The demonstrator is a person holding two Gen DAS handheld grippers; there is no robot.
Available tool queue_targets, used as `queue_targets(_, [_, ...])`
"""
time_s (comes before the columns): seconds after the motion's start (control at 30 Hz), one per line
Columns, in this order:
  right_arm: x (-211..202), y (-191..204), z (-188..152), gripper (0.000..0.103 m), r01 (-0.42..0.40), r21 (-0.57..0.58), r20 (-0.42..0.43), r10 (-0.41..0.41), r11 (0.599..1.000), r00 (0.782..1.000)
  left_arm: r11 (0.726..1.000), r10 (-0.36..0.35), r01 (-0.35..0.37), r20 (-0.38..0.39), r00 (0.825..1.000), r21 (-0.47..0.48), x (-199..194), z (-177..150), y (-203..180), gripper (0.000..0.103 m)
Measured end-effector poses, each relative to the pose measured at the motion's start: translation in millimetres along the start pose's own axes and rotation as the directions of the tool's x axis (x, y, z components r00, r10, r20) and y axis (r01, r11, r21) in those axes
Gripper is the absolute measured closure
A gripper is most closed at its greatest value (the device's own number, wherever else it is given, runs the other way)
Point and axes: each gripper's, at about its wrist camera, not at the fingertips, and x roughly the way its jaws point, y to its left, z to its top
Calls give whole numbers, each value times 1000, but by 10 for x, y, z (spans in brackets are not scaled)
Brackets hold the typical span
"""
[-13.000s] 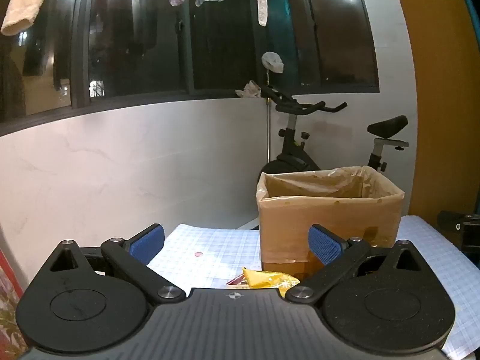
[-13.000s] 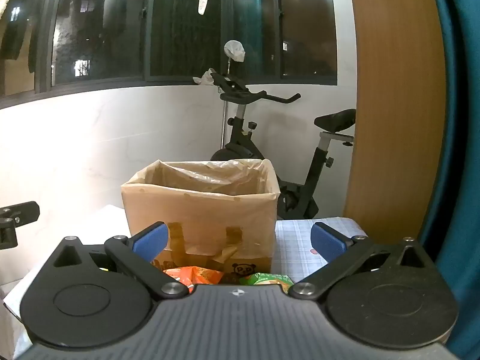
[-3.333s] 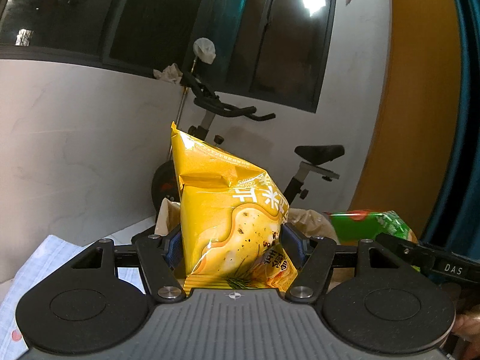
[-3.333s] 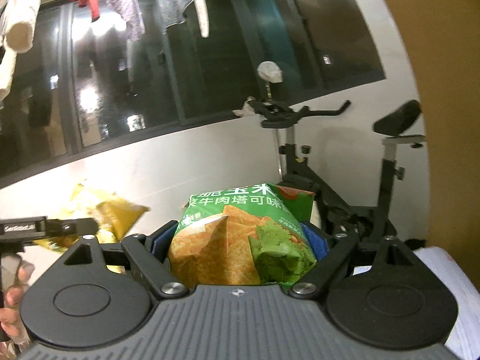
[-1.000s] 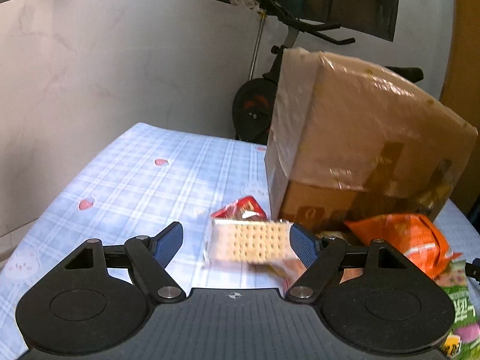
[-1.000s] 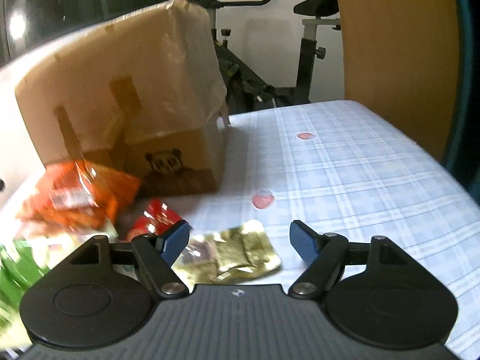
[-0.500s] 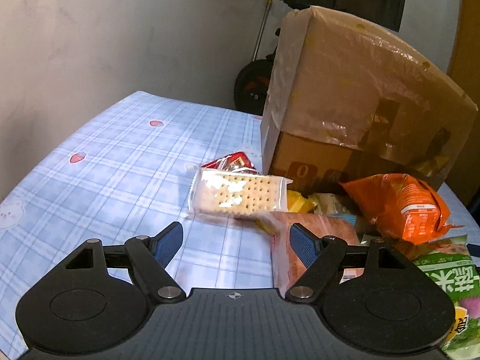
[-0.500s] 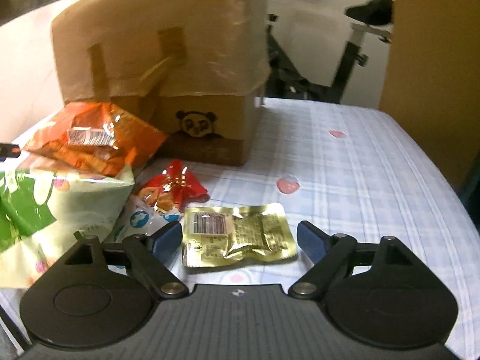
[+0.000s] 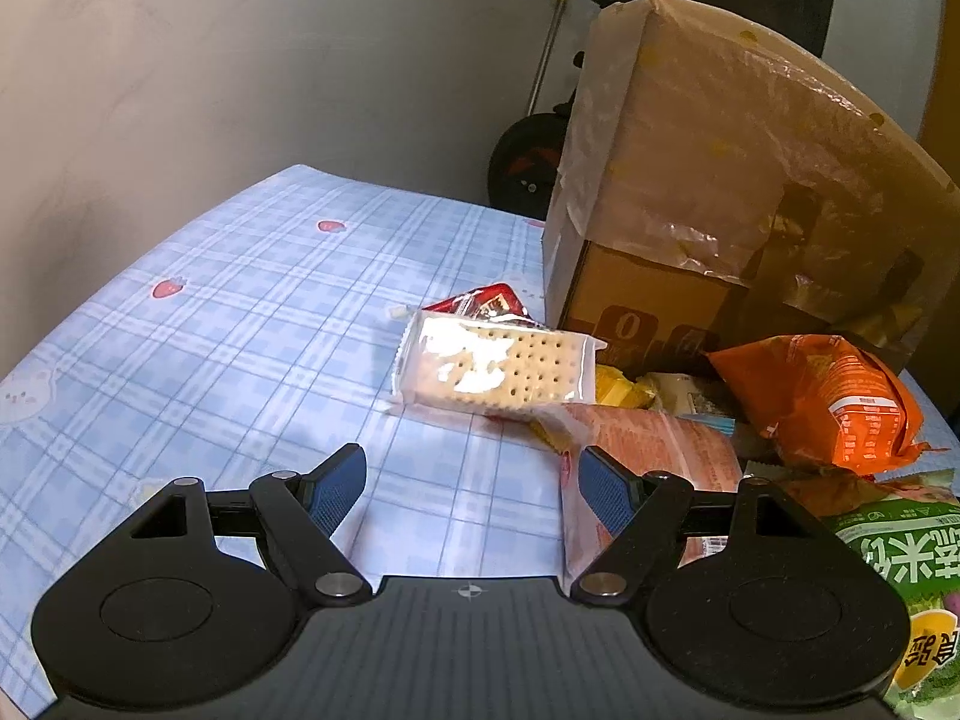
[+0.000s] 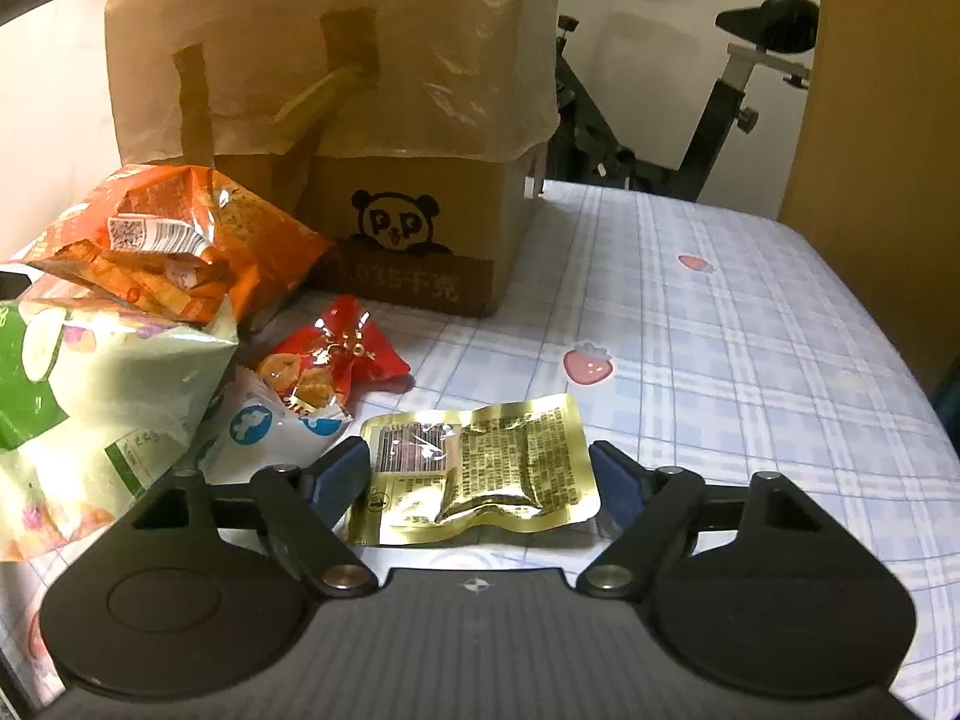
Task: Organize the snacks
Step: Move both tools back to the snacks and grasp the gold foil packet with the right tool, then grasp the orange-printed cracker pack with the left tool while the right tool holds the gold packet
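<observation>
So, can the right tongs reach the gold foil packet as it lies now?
Probably yes. The right tongs are open, with the gold foil packet lying flat on the tablecloth between the two fingers. Nothing lies over it; the red wrapper is apart.

Both views: indoor artificial light, moderately dim, warm-to-neutral cast. Strong fisheye; straight lines bow, dark vignette at frame corners.

Left wrist view: focus fair at centre. Hard white glare on cracker pack (image 9: 495, 363) wrapper, washes out print. Wall, upper left, soft and grey w/ low contrast. Box liner (image 9: 720, 138), upper right, shows dull sheen. Tablecloth (image 9: 240, 312) evenly lit; soft shadow beside cracker pack, left.

Right wrist view: brighter, sharper. Specular spots on gold pouch (image 10: 480, 468) and red wrapper (image 10: 336, 360). Orange bag (image 10: 174, 252), left, glossy highlights. Shadow pools at box (image 10: 420, 252) base. Lower frame, gripper body, near black, little detail.
</observation>
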Motion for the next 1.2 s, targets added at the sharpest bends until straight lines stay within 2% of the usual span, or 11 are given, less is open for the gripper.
queue_targets(0.13, [-33, 83, -21, 23, 32, -50, 24, -31, 998, 999, 1000, 9, -9, -9, 1000, -14, 32, -42, 14, 23])
queue_targets(0.33, [-12, 19, -21, 24, 10, -22, 18, -10, 1000, 1000, 1000, 15, -15, -17, 1000, -6, 45, -78, -6, 24])
queue_targets(0.43, [-25, -9, -30, 32, 12, -5, 27, -12, 1000, 1000, 1000, 14, -14, -16, 1000, -11, 51, -80, -3, 24])
queue_targets(0.47, [-34, -30, -34, 39, 11, 11, 32, -12, 1000, 999, 1000, 15, -15, -18, 1000, -13, 54, -84, -1, 24])
queue_targets(0.57, [-44, -95, -40, 44, -3, 48, 35, 1, 999, 999, 1000, 16, -16, -18, 1000, -16, 63, -97, 3, 24])
queue_targets(0.9, [-34, -62, -34, 44, 10, 41, 36, -12, 999, 999, 1000, 23, -23, -23, 999, -18, 87, -116, 5, 24])
queue_targets(1.13, [-78, -98, -58, 61, -9, 55, 60, 6, 998, 998, 1000, 23, -24, -22, 999, -17, 83, -120, 7, 24])
queue_targets(1.17, [-98, -107, -64, 71, -22, 60, 73, 18, 998, 997, 1000, 23, -23, -22, 1000, -17, 82, -120, 8, 24])
queue_targets(1.2, [-111, -110, -69, 89, -30, 63, 83, 24, 998, 996, 1000, 22, -23, -22, 1000, -17, 82, -120, 9, 24])
